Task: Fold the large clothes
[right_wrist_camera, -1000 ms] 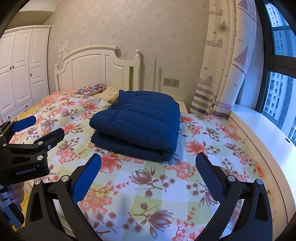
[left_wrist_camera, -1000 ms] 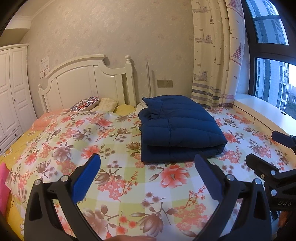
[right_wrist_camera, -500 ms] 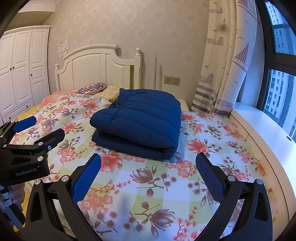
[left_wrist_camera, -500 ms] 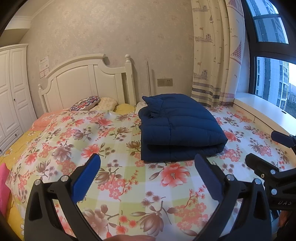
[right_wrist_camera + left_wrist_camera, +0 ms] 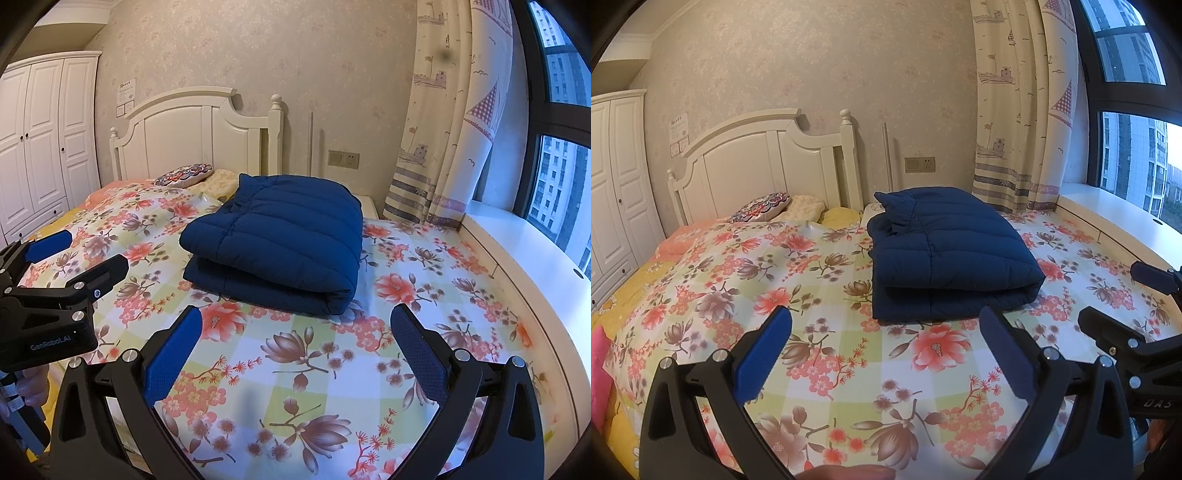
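Left gripper (image 5: 884, 354) fingers spread wide, empty. Right gripper (image 5: 295, 354) likewise, empty. Both hover above bed (image 5: 812, 369), short of jacket (image 5: 945, 254). Jacket lies folded in neat stack mid-bed. Fold looks complete; nothing visibly left.

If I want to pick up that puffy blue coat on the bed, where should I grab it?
Probably by the rounded folded edge of the navy quilted puffer jacket nearest the grippers, coming low from the foot of the floral bedspread. That edge bundles both layers, so one pinch there should lift it folded.
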A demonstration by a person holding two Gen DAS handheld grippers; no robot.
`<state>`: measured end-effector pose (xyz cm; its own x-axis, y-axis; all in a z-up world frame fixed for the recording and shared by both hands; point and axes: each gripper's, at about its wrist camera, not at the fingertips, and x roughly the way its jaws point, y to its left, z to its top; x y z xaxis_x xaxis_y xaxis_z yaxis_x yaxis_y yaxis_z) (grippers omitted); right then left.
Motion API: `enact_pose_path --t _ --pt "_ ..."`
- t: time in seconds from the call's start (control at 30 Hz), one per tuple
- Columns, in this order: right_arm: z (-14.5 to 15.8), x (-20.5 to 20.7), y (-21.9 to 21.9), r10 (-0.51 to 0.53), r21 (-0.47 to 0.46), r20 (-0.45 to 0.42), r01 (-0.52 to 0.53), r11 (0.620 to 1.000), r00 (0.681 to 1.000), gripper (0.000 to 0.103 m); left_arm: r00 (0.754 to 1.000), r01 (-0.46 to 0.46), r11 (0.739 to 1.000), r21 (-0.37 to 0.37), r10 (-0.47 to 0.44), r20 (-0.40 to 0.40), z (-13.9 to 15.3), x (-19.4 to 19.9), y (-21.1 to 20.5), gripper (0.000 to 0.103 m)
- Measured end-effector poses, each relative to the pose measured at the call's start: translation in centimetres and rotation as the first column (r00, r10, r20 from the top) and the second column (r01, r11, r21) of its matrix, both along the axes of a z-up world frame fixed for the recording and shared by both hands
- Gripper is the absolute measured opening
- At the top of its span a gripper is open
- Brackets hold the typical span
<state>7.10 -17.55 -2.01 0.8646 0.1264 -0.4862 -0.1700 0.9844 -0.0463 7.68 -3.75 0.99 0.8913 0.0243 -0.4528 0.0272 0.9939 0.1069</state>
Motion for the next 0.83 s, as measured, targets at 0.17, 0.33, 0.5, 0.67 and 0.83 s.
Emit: enact_pose_path --t 0.17,0.33,0.5,0.67,0.83 --pt "0.0 0.0 0.0 -0.001 0.0 -0.002 0.001 1.0 1.0 0.098 1.0 0.001 1.0 -0.001 -0.001 -0.001 0.0 0.0 0.1 0.101" --pt "-0.6 -0.1 0.4 0.001 0.002 -0.008 -0.001 1.0 1.0 0.098 1.0 0.001 1.0 -0.002 -0.001 -0.004 -0.3 0.0 0.1 0.101" --pt "-1.4 0.3 0.4 0.003 0.007 -0.03 -0.003 1.0 1.0 0.098 1.0 0.0 1.0 0.001 0.0 -0.013 -1.1 0.2 0.0 0.101" --pt "-2.8 1.5 0.0 0.003 0.015 -0.075 -0.002 1.0 0.997 0.098 0.997 0.015 1.0 -0.022 -0.017 -0.074 -2.7 1.8 0.7 0.101" --pt "-5.2 3.5 -2.5 -0.049 0.032 -0.151 0.054 0.998 0.987 0.098 0.978 -0.019 0.997 -0.072 0.004 -0.21 -5.5 5.5 4.6 0.101"
